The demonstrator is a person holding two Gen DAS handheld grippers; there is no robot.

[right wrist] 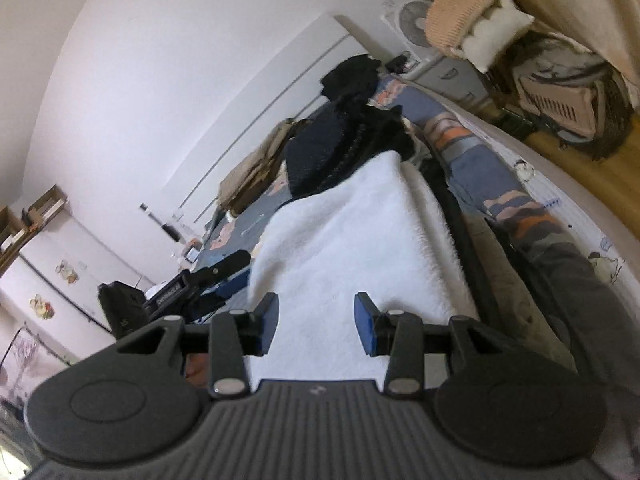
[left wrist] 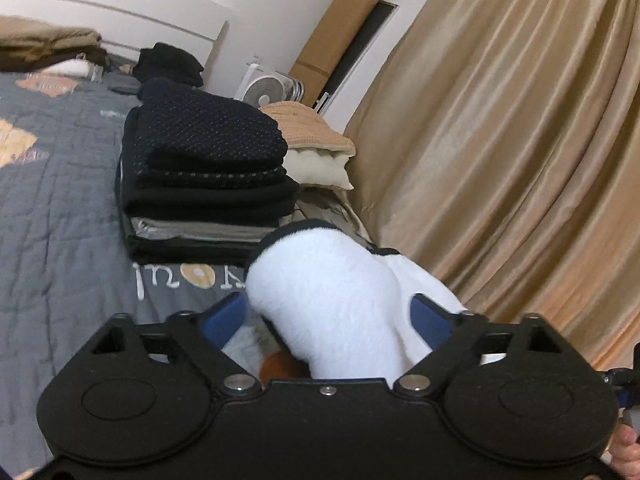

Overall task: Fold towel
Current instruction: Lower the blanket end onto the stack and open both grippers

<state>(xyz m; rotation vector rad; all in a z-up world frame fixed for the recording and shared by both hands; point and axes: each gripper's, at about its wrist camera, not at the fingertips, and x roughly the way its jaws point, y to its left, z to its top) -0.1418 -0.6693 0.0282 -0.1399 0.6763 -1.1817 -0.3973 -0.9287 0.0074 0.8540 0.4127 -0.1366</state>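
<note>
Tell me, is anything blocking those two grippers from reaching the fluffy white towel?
Nothing visible is. The fluffy white towel already bulges between the left gripper's open blue fingers, and it lies between the right gripper's spread blue fingers too. The stack of dark folded clothes sits beyond it on the bed.

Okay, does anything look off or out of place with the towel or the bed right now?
Nothing looks damaged or spilled. The white towel bulges up in a rounded hump between the left gripper fingers rather than lying flat. The right gripper sits open over it. The dark folded stack on the bed looks tidy.
</note>
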